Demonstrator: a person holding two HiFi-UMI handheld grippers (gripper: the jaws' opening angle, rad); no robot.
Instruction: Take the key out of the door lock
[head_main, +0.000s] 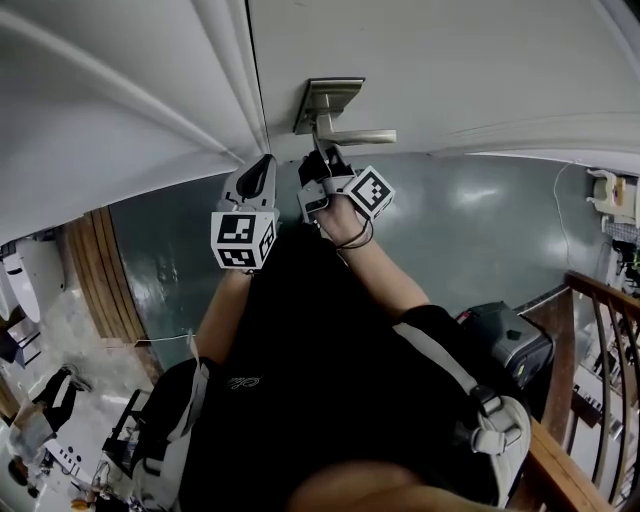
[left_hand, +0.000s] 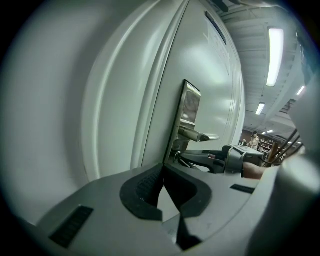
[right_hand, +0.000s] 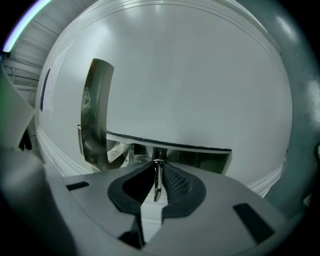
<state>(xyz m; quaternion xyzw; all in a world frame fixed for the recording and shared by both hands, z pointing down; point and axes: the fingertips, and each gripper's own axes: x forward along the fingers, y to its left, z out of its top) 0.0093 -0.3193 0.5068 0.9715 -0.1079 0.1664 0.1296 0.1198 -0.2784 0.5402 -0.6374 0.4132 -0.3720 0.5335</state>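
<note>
right tool (right_hand: 157, 165) pinching the key (right_hand: 157, 182) sitting in the door lock (head_main: 325, 100), left tool (left_hand: 164, 167) hanging just beside it, jaws closed on nothing

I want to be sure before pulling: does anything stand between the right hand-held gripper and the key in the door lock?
Nothing visible does. The right hand-held gripper is already closed on the key, which sits directly between its jaws. The door handle lies off to the side, not between them.

Key (right_hand: 157, 180) between jaws of right gripper (head_main: 322, 168), below lever handle (head_main: 358, 136) on door (head_main: 450, 60)
</note>
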